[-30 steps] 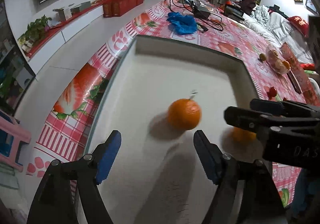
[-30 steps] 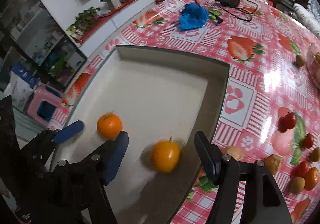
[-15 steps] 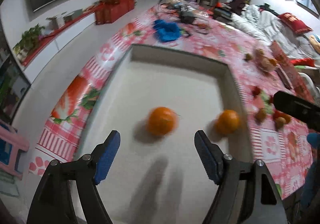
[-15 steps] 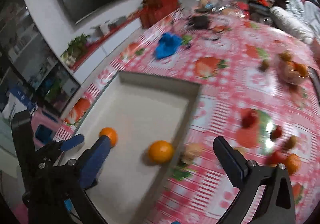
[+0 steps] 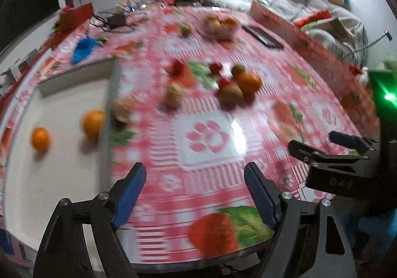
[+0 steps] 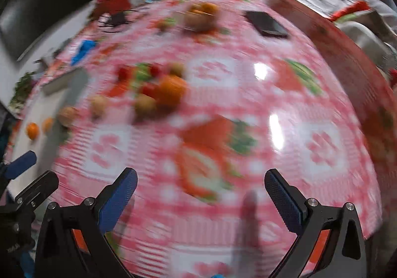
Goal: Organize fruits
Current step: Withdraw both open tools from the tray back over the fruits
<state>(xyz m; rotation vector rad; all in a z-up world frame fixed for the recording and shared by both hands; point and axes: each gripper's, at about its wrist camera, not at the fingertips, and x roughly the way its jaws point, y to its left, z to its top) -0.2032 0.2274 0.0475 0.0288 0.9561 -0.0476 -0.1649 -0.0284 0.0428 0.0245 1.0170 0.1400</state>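
— Where do things stand?

— Two oranges already lie in the white tray [image 5: 62,178]: one orange [image 5: 40,139] out on the floor of it, the other orange [image 5: 93,123] right against its right wall. The rest of the fruit is loose on the worktop [image 5: 211,139] — a big orange [image 5: 248,82] bunched with a brownish fruit [image 5: 232,95] and small red ones, and a pale round fruit [image 5: 173,96] nearer the tray.

— And the grippers?

— Both empty. The left hand-held gripper [image 5: 196,193] has its jaws apart over bare cloth, and they have just been opening further. The right hand-held gripper [image 6: 199,199] stands spread wide with nothing between its pads. Both views are smeared with motion blur.

— So what makes the next pick go well?

— I'd settle the hand before closing. The big orange looks the obvious choice, but it touches its neighbours, so come down with the jaws straddling it alone, or the small red fruit may roll off. Round fruit slips; close across its widest part.
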